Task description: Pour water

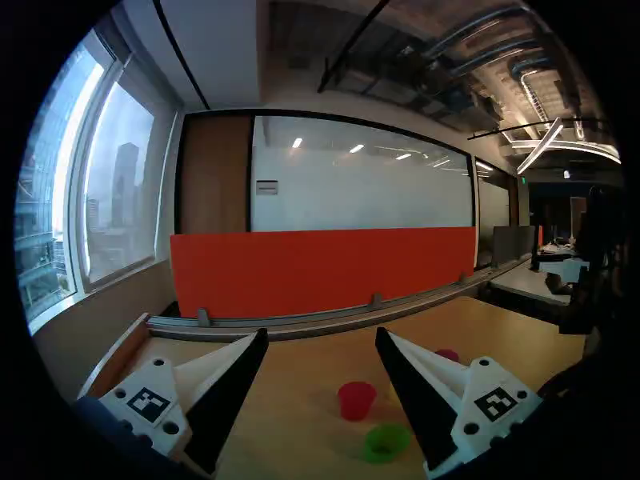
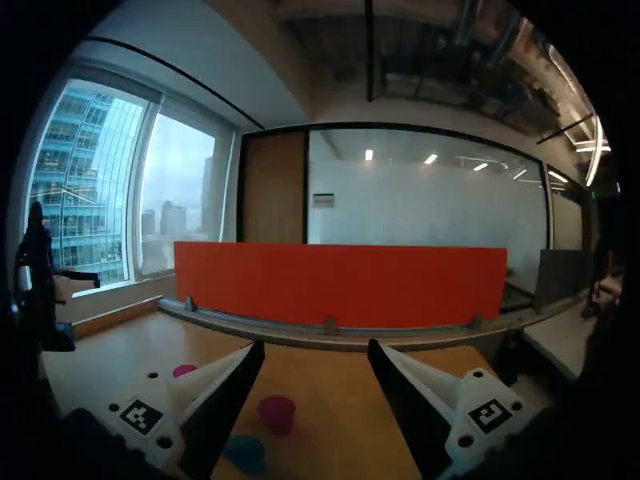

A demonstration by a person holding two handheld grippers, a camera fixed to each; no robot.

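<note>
In the left gripper view my left gripper [image 1: 320, 336] hangs open above a wooden table [image 1: 304, 376], nothing between its fingers. Just beyond the fingers a red cup [image 1: 356, 398] stands upright, and a green cup [image 1: 386, 442] sits nearer to me. A pink cup [image 1: 446, 354] peeks out behind the right finger. In the right gripper view my right gripper [image 2: 314, 346] is open and empty too. Below it stand a magenta cup [image 2: 277, 414] and a blue cup [image 2: 244, 452], while a pink cup [image 2: 184, 370] shows beside the left finger. I cannot tell what the cups contain.
An orange divider panel [image 1: 320, 268] on a metal rail closes off the table's far edge. Large windows [image 2: 88, 192] run along the left side. A dark hand-held device [image 2: 36, 280] rises at the left edge of the right gripper view. Other desks [image 1: 532, 280] lie to the right.
</note>
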